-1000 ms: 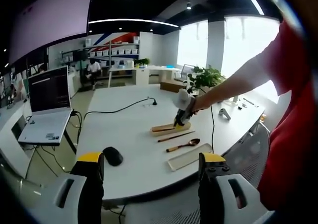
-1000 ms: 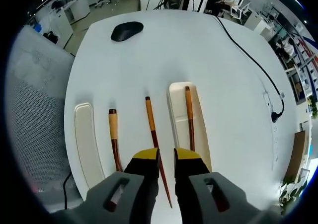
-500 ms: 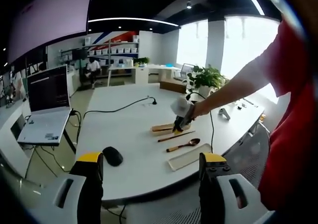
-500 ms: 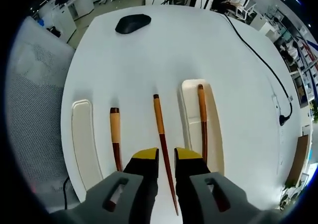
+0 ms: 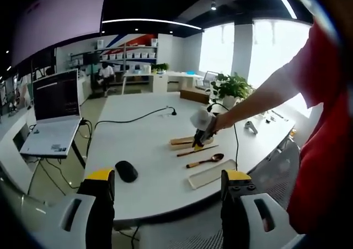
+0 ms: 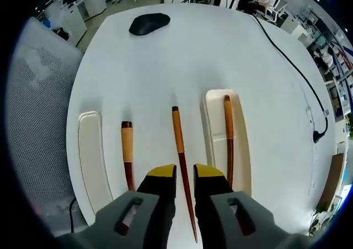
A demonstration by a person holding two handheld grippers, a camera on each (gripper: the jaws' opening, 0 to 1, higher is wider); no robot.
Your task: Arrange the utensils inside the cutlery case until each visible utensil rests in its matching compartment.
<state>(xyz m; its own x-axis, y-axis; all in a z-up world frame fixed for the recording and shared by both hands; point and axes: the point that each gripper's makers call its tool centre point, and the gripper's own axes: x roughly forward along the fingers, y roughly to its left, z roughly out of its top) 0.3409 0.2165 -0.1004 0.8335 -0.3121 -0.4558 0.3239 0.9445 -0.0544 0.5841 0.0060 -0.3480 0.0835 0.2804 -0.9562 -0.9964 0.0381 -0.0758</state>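
Observation:
In the right gripper view a cream cutlery case [image 6: 214, 128] holds one dark wooden chopstick [image 6: 228, 136]. A second chopstick [image 6: 179, 144] lies loose on the table to its left and runs down into the narrow gap between my right gripper's [image 6: 185, 173] slightly open jaws. Further left lie a wooden spoon's handle [image 6: 127, 149] and a cream lid-like tray [image 6: 90, 155]. The left gripper view shows case [image 5: 183, 143], chopstick [image 5: 197, 150], spoon [image 5: 204, 161] and tray [image 5: 211, 173] from afar, with the right gripper [image 5: 198, 140] low over them. My left gripper [image 5: 167, 175] hangs open off the table.
A black mouse [image 6: 149, 24] lies beyond the utensils, and a black cable [image 6: 287, 61] crosses the table's right side. The left gripper view also has the mouse [image 5: 126, 171], a laptop [image 5: 52, 116] on a side table and the person's arm [image 5: 259, 91].
The right gripper has shifted sideways, so the loose chopstick now lines up between its jaws instead of under the left one. The utensils and left gripper have stayed put.

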